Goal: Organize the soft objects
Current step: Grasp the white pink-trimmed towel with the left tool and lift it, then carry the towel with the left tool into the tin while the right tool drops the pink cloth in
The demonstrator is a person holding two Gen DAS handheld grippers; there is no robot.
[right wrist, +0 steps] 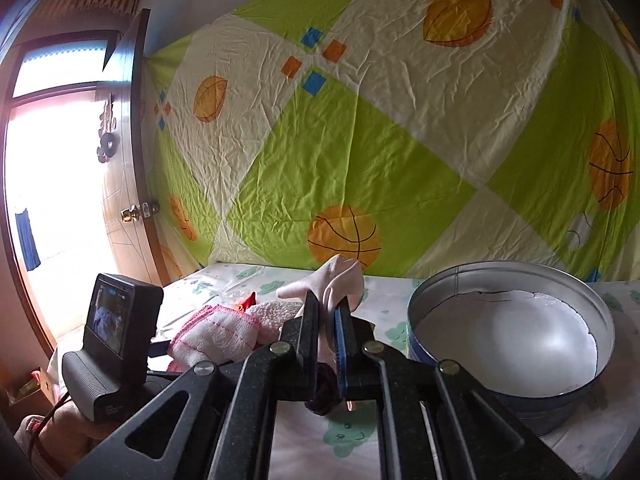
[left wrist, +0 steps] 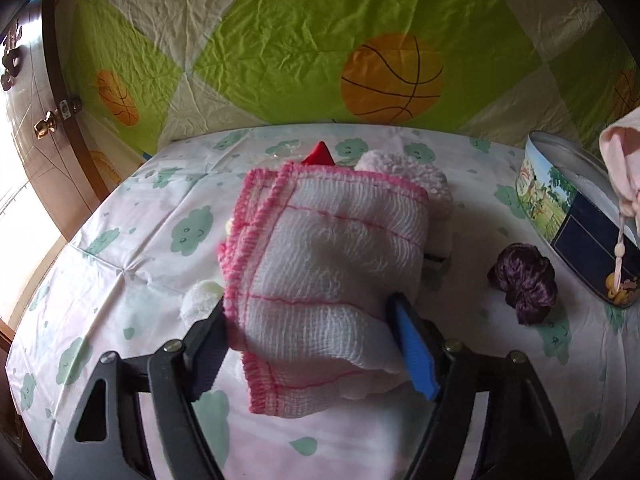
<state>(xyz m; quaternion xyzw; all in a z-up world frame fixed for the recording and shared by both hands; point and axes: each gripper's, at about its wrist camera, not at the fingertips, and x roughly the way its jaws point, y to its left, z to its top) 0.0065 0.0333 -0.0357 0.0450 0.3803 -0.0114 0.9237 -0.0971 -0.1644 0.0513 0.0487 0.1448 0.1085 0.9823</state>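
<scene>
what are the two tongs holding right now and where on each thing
Right tongs: shut on a pale pink fabric piece, pinched at its lower edge. Left tongs: straddling the folded pink-edged white cloth at its near end.

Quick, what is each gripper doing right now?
Left gripper: closed on the folded pink-edged cloth.
Right gripper: shut on a pale pink garment.
</scene>
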